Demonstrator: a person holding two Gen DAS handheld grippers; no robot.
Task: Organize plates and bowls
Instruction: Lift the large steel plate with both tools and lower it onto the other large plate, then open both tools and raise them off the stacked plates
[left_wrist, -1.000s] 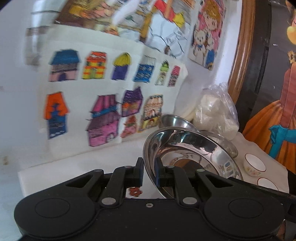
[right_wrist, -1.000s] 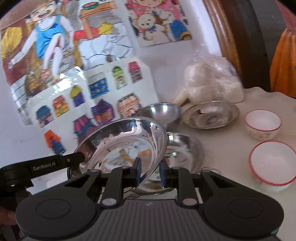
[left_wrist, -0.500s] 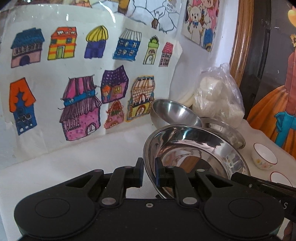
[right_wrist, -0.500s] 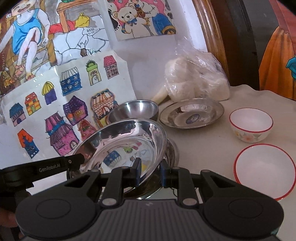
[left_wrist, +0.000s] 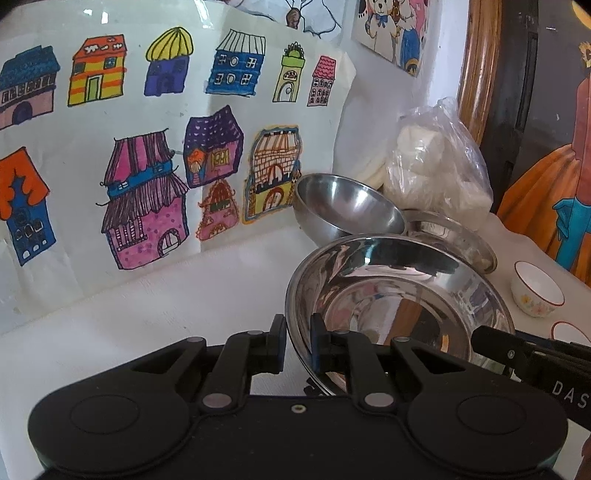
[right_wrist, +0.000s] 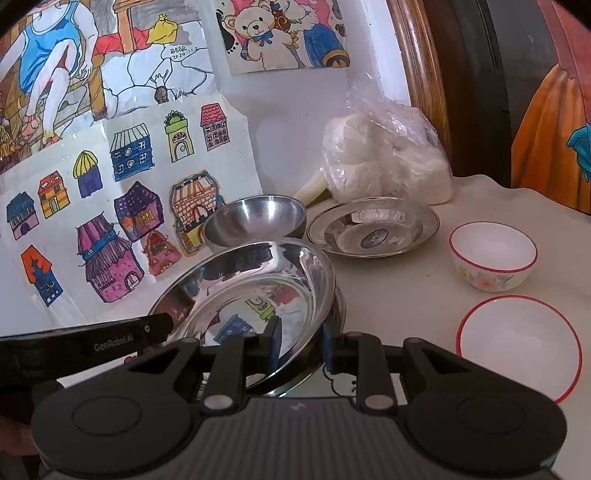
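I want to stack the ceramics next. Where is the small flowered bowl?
In the right wrist view, the small flowered bowl stands on the table's right side, just behind the larger red-rimmed bowl and right of the flat steel plate.

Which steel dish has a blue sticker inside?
The shallow steel plate at the back, right of the steel bowl and before the plastic bag. The held plate shows only reflections.

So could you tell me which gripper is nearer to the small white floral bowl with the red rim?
Right. The right gripper is beside the small floral bowl; the left gripper holds the steel plate's far edge.
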